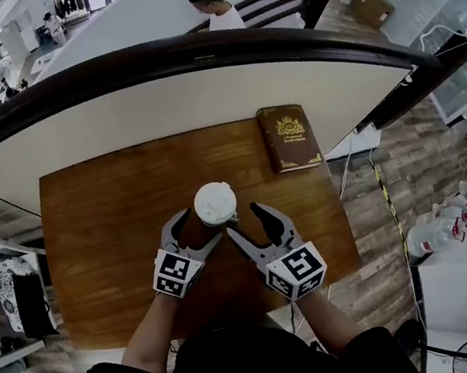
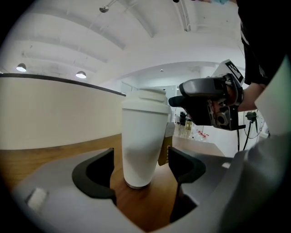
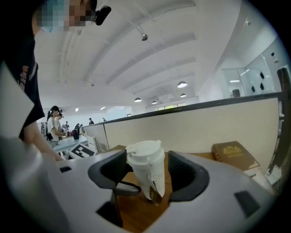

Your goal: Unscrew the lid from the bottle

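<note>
Left tool (image 2: 142,168) and right tool (image 3: 146,170) open beside lidded bottle (image 1: 216,203); brown book (image 1: 289,135) well apart.

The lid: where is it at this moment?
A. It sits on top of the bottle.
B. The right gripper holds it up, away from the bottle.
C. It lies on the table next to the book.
A: the lid sits on top of the bottle, which stands upright on the table.
</note>
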Motion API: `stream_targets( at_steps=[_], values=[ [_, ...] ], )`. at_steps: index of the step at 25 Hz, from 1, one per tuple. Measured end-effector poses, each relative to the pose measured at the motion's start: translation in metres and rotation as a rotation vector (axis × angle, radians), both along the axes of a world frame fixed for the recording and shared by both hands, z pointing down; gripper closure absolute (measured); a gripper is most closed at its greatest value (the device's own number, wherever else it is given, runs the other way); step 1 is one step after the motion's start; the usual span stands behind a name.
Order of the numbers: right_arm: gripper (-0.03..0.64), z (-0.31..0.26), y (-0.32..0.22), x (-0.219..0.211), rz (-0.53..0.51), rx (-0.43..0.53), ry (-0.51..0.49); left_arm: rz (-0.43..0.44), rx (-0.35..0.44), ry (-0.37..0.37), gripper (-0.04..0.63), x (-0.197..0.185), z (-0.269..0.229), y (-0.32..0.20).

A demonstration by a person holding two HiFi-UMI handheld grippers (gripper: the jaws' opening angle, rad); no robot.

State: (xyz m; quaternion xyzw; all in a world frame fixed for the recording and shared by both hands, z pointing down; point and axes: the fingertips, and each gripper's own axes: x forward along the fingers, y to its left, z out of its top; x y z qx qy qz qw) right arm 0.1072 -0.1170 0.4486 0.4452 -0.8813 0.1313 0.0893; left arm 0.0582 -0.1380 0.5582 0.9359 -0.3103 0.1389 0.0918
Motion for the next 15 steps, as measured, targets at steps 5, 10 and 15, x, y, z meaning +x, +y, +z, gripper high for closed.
stream_targets(
  at_steps=[5,10,15],
  values=[
    [0.324,-0.001,-0.012,-0.015,-0.141,0.049,0.039,0.0,0.007,0.014,0.235,0.006,0.004,-0.006],
    [0.282,-0.001,-0.021,-0.032,-0.228,0.066,0.054,-0.025,0.014,0.017,0.235,0.013,0.009,-0.012],
    [0.282,-0.001,-0.029,-0.043,-0.257,0.077,0.056,-0.023,0.018,0.021,0.235,0.019,0.011,-0.015]
  ],
)
